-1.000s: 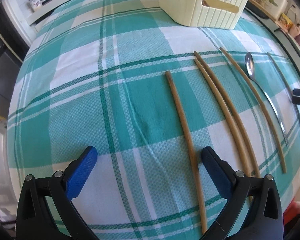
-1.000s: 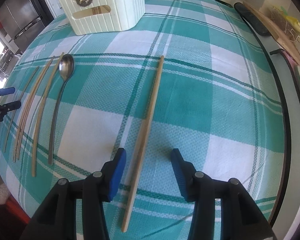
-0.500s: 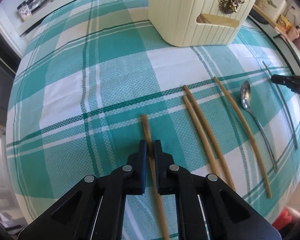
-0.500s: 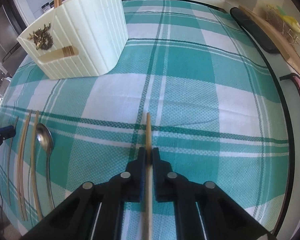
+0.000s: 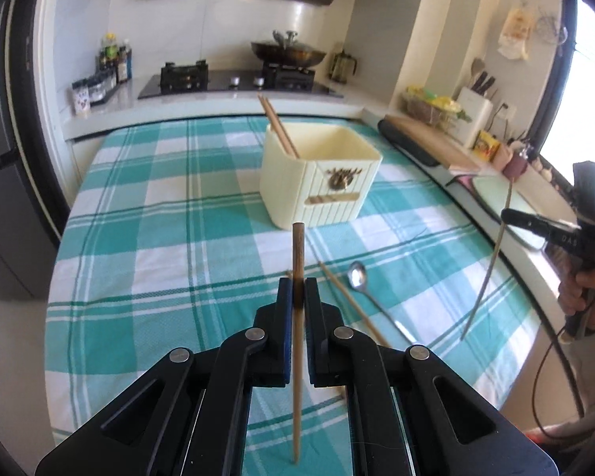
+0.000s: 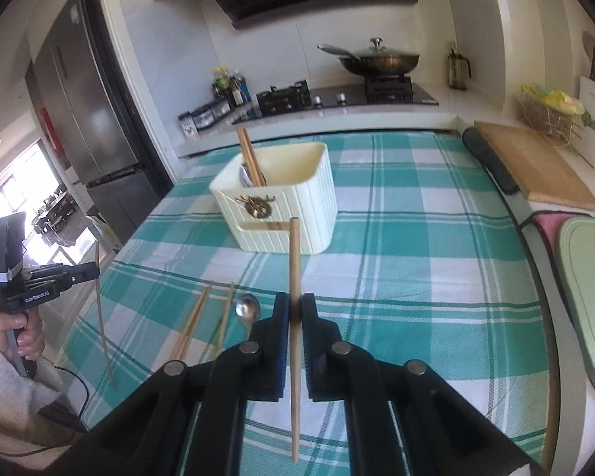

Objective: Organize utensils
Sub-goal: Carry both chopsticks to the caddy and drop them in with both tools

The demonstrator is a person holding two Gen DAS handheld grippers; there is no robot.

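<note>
Left hand-held gripper (image 5: 296,291) clamped on a chopstick (image 5: 297,261), stick upright between the pads, clear of the tabletop (image 5: 158,238). Right hand-held gripper (image 6: 295,309) likewise clamped on a second chopstick (image 6: 293,261), also lifted. Just beyond, loose on the cloth: three more chopsticks (image 6: 196,317) and a spoon (image 5: 359,277). Farther on, mid-table, cream holder (image 5: 321,176) with two chopsticks (image 5: 277,125) already leaning inside. Step in hand, by judgement: carry both sticks over the holder. Best done one at a time, tip lowered past the rim before release, avoiding the leaning pair and a clash between grippers; grip kept firm, since thin sticks pivot easily.
</note>
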